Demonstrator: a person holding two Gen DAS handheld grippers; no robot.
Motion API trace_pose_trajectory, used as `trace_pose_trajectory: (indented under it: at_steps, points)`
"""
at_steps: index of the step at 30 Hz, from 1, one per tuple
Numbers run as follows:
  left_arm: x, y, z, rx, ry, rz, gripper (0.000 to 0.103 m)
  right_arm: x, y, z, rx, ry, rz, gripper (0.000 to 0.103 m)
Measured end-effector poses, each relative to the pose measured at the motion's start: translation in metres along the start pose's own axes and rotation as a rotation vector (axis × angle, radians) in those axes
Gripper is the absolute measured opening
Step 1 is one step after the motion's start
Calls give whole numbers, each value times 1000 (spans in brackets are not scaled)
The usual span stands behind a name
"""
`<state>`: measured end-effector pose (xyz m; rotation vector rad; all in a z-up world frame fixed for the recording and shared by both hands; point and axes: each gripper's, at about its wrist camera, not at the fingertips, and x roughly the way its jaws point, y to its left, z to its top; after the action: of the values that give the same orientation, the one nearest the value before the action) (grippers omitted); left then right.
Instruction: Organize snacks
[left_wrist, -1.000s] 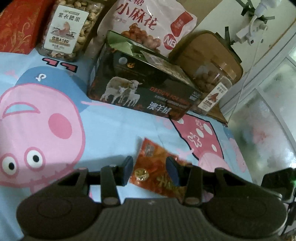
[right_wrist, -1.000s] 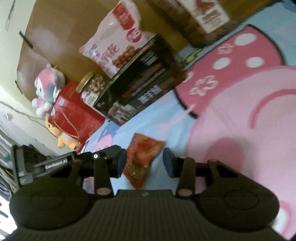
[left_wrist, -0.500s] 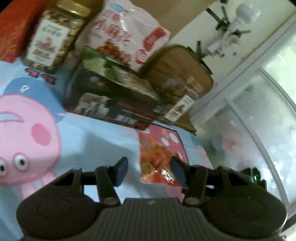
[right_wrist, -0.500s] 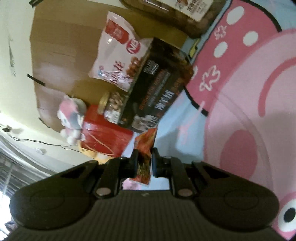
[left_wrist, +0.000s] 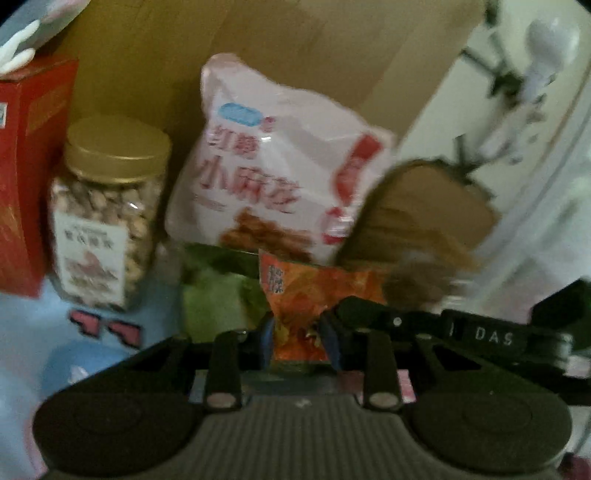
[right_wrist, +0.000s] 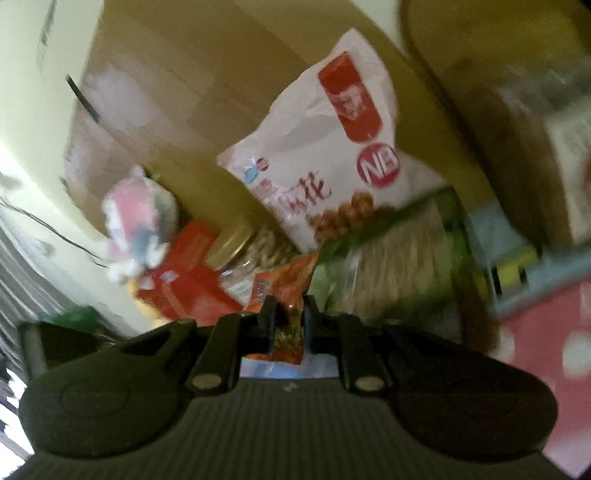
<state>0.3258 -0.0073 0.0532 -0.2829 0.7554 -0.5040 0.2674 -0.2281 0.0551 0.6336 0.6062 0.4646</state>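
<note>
Since a second ago the orange snack packet (right_wrist: 286, 291) has left the cartoon cloth and now hangs lifted in front of the white twist-snack bag (left_wrist: 273, 177), pinched in the right gripper (right_wrist: 289, 317), whose fingers press together on its lower end. Left of that bag stand the red box (left_wrist: 26, 177) and the gold-lidded nut jar (left_wrist: 107, 214). Below the bag, the left gripper (left_wrist: 297, 334) brackets the packet; whether it clamps cannot be told.
</note>
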Motion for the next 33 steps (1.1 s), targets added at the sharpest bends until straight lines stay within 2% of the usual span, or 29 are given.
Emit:
trace_pose_trajectory:
  at_steps: [4, 6, 10, 12, 17, 20, 26, 31, 33]
  points:
    - [24, 0, -4, 87, 20, 198, 29, 43, -2, 0, -109, 56, -101, 18]
    - [22, 1, -6, 116, -10, 235, 31, 58, -3, -4, -165, 78, -137, 23]
    - [14, 3, -7, 97, -26, 224, 33, 55, 2, -5, -219, 26, -177, 33]
    - [6, -1, -6, 110, -48, 242, 35, 41, -1, -5, -204, -42, -202, 46]
    - [-18, -20, -7, 147, -106, 255, 38, 6, -9, -7, -137, -117, -206, 46]
    - [-38, -34, -20, 174, -124, 268, 42, -20, -10, -20, -110, -144, -187, 46]
    - [-62, -60, -66, 251, -107, 307, 43, -61, 2, -72, -143, -182, -205, 46]
    - [-77, -64, -105, 235, -90, 318, 46, -85, 4, -119, -136, -199, -210, 46]
    - [-83, -67, -119, 246, -87, 343, 51, -94, 2, -136, -108, -204, -201, 46]
